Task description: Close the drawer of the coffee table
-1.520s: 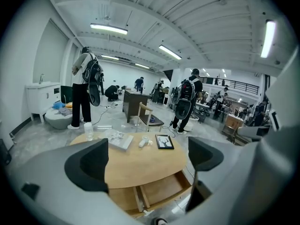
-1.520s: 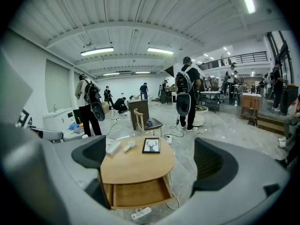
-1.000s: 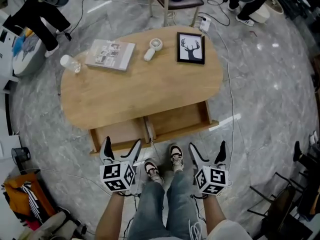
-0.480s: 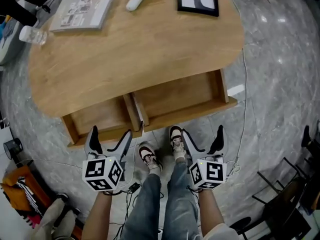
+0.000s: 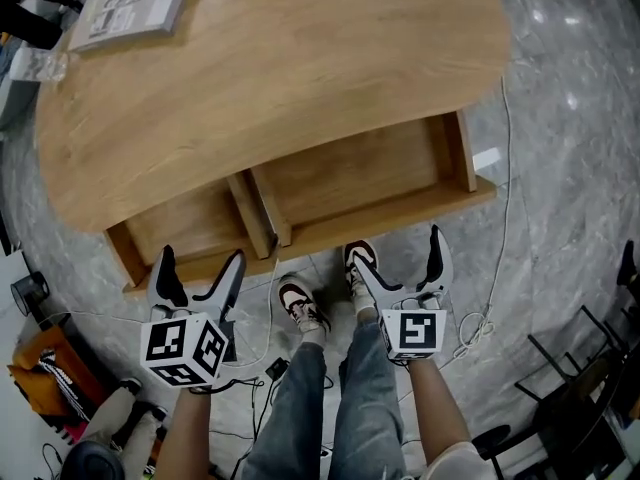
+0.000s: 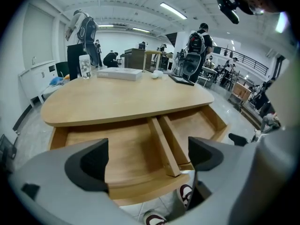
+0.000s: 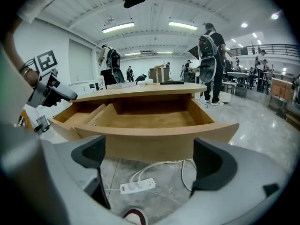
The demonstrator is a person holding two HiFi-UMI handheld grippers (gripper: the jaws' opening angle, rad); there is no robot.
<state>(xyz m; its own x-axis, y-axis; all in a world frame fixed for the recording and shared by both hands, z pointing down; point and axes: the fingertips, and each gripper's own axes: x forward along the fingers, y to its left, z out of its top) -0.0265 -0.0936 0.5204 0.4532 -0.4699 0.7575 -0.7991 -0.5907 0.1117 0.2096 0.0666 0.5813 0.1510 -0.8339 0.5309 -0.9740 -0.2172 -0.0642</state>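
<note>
Head view: the person's shoes (image 5: 300,308) stand at 6 o'clock on the marble floor (image 5: 560,168). At 7 o'clock the left gripper (image 5: 200,266) has its jaws spread and holds nothing. At 5 o'clock the right gripper (image 5: 396,253) is likewise spread and holds nothing. Both sit just short of the drawer (image 5: 330,230), which is pulled open from under the coffee table (image 5: 270,68), with a divider (image 5: 258,213) splitting it in two. A book (image 5: 130,3) lies at 11 o'clock.
</note>
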